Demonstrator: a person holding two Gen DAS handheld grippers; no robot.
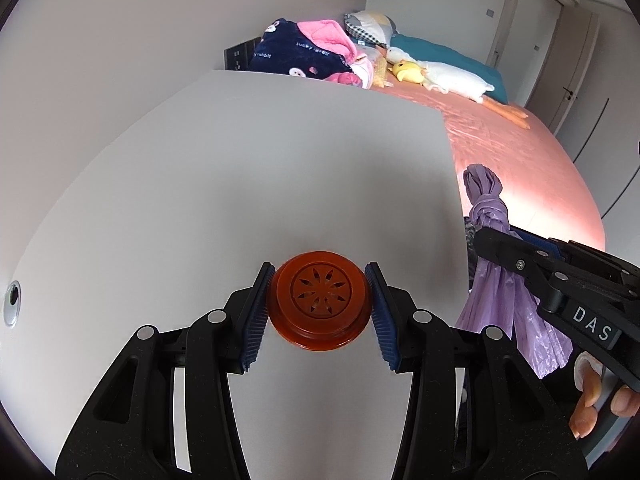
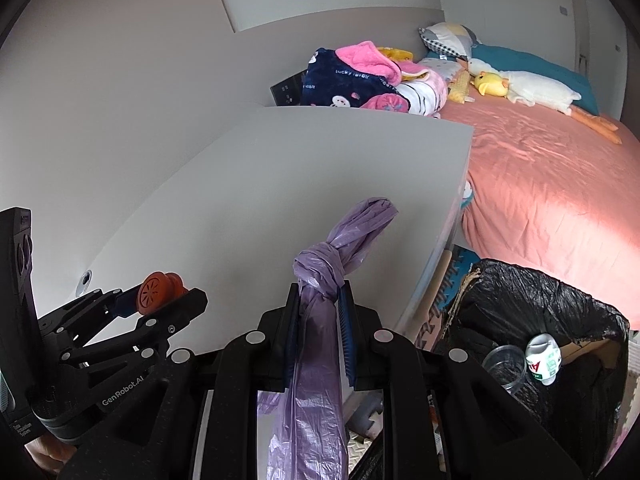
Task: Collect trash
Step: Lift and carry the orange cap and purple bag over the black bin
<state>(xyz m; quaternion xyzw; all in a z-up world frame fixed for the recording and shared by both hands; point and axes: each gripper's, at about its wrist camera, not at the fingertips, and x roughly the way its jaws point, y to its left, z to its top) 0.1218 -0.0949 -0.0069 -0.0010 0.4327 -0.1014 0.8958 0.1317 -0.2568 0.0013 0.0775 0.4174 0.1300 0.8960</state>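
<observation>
Ahead of me a white table (image 1: 200, 184) runs to the wall, bare but for a metal grommet (image 1: 12, 305) at its near left. Right of it, my bed's pink sheet (image 2: 552, 200) carries, at the far end, pillows (image 2: 448, 38), heaped blankets (image 2: 352, 80), possibly clothes too, and a plush goose (image 2: 536, 88).

My purple bag (image 2: 320, 360) runs off the bottom edge, so its contents stay hidden. The black bin liner (image 2: 560, 300) is cut by the right edge, and the label on the white bottle (image 2: 544, 356) inside is unreadable.
</observation>
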